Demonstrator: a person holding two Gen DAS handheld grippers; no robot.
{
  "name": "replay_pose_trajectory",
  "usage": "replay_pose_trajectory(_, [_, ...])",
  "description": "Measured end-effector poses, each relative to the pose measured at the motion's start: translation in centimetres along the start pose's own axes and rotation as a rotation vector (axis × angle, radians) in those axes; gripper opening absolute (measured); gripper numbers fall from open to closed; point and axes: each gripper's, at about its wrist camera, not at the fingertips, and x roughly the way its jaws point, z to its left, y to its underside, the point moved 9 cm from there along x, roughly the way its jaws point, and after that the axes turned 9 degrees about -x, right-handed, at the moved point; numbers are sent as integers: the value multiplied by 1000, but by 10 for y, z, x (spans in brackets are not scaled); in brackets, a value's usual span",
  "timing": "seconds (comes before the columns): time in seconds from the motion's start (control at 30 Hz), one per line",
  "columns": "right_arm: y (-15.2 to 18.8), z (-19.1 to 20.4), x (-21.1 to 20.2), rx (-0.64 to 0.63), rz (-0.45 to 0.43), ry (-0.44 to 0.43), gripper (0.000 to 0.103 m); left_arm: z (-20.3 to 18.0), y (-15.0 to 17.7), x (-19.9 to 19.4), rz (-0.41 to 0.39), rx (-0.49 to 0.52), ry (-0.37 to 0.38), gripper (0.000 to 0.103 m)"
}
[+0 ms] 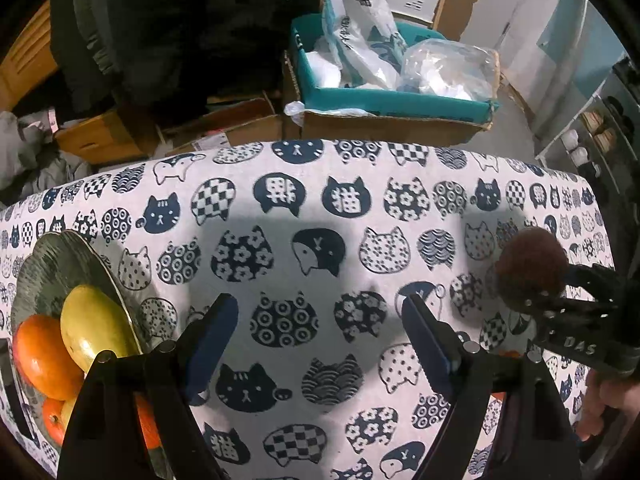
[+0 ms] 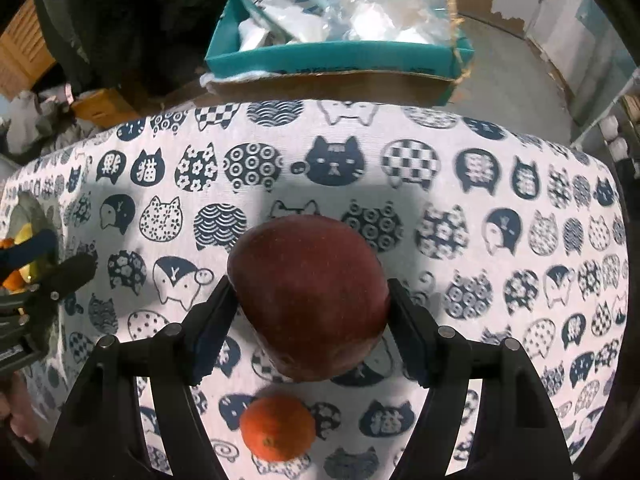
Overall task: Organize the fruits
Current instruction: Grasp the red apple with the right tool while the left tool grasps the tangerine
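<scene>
My right gripper [image 2: 310,312] is shut on a dark red apple [image 2: 308,296] and holds it above the cat-print tablecloth [image 2: 440,184]. A small orange [image 2: 278,428] lies on the cloth below the apple. In the left wrist view the apple [image 1: 530,266] shows at the right, held in the right gripper. My left gripper [image 1: 320,340] is open and empty over the cloth. A green glass plate [image 1: 52,264] at the left holds a yellow mango [image 1: 94,326] and several oranges [image 1: 44,356]. The plate also shows at the far left of the right wrist view [image 2: 28,216].
Beyond the table's far edge stands a teal cardboard box [image 1: 392,100] full of plastic bags, with brown boxes [image 1: 224,124] and dark clothing [image 1: 160,32] to its left. A white shelf [image 1: 580,144] stands at the right.
</scene>
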Motion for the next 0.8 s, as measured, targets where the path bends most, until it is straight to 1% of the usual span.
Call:
replay_pose_trajectory(0.1, [11,-12,-11,26,-11,12,74,-10,8,-2,7,11,16,85])
replay_pose_trajectory(0.4, [51,-47,-37,108,-29,30,74,-59,36,-4,34,102,55,85])
replay_pose_trajectory(0.57, [71,-64,-49,135,-39,48,74,-88,56,-1,58,177,67,85])
replay_pose_trajectory(0.8, [93,-79,-57,152,-34,64,74,-112,72,4,99,182,110,85])
